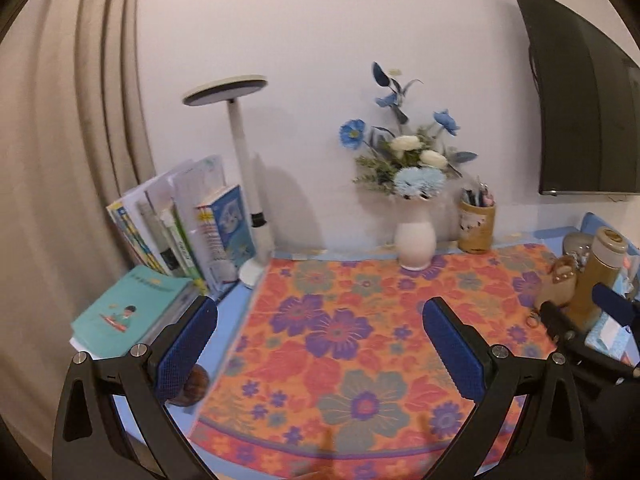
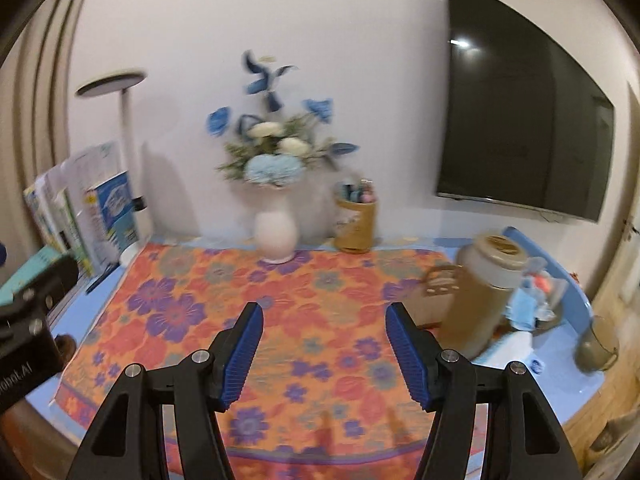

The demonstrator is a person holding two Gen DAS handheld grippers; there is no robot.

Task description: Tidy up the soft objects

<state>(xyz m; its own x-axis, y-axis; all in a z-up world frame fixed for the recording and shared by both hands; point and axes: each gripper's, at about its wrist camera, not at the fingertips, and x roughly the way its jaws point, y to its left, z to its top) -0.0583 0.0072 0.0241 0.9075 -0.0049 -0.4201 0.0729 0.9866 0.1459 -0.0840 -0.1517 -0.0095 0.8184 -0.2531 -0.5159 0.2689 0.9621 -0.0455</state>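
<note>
A floral cloth (image 1: 340,340) in orange, red and purple lies flat over the blue table (image 1: 236,312). My left gripper (image 1: 320,308) hovers above the cloth, jaws wide open with nothing between the blue pads. My right gripper (image 2: 325,310) also hangs over the floral cloth (image 2: 280,300), open and empty. A small tan handbag (image 1: 560,280) stands at the cloth's right edge beside a tan bottle (image 2: 480,292). Behind the bottle is a heap of small blue and white items (image 2: 528,304), too blurred to name. The right gripper's fingers (image 1: 616,306) show at the left wrist view's right edge.
Against the wall stand a white vase of blue flowers (image 1: 416,240), a pen cup (image 1: 476,224), a white desk lamp (image 1: 244,160) and a row of books (image 1: 188,232). A dark screen (image 2: 520,120) hangs on the wall. A glass mug (image 2: 596,348) sits at the right.
</note>
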